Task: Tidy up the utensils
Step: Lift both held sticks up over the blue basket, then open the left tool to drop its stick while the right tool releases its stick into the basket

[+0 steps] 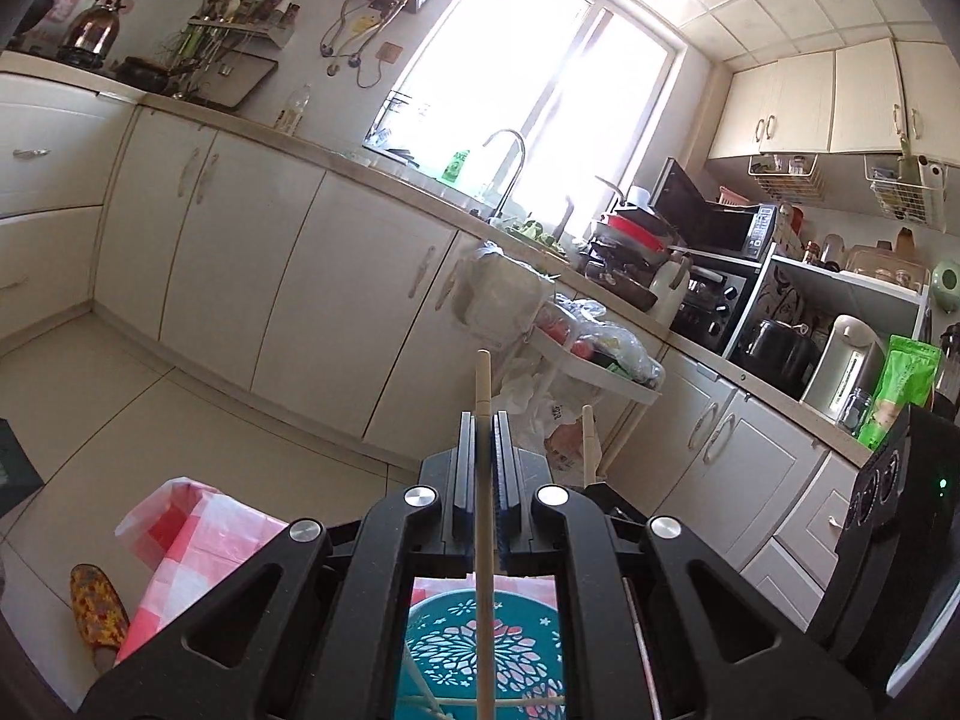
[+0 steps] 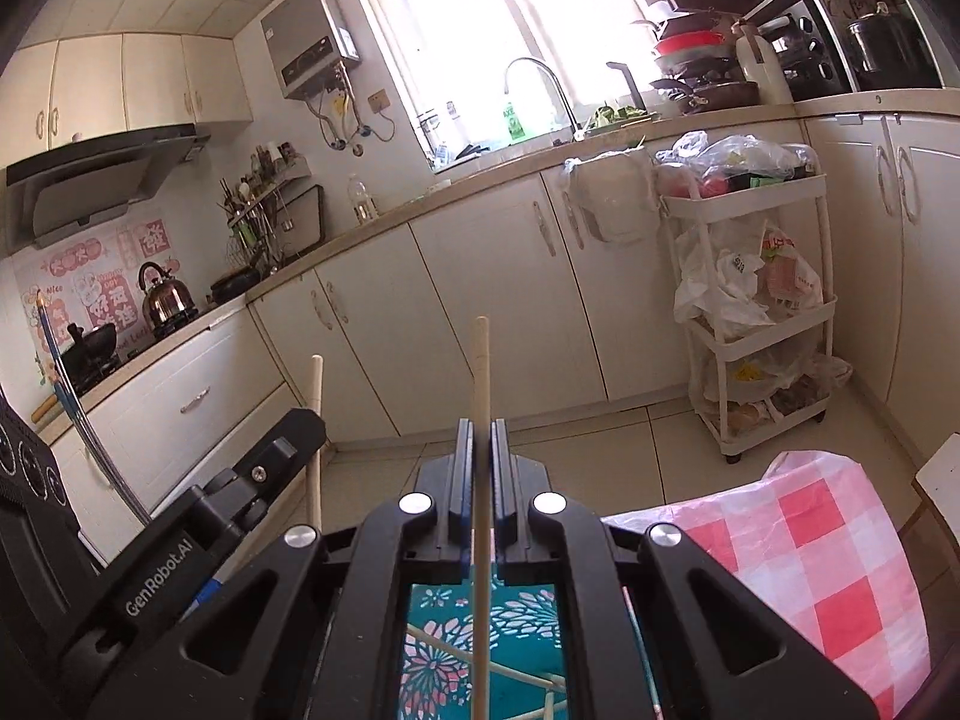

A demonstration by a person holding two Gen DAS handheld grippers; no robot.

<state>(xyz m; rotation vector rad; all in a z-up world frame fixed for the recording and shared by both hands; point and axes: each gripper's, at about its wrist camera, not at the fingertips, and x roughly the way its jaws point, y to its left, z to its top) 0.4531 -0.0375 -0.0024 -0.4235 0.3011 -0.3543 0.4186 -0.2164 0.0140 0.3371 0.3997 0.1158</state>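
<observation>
A pale wooden chopstick (image 1: 483,396) is pinched upright by the left gripper (image 1: 483,438); a second chopstick (image 2: 480,372) (equally plain and slender) is clamped by the right gripper (image 2: 482,444). Both are held above a teal floral mat (image 2: 522,618). Only in the right view is a rolling cart (image 2: 762,324) seen whole.

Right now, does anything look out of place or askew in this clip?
Nothing broken or spilled. Oddly, each claw, left and right, pinches a single chopstick pointing up into the air, and loose chopsticks lie scattered on the teal mat below.
</observation>
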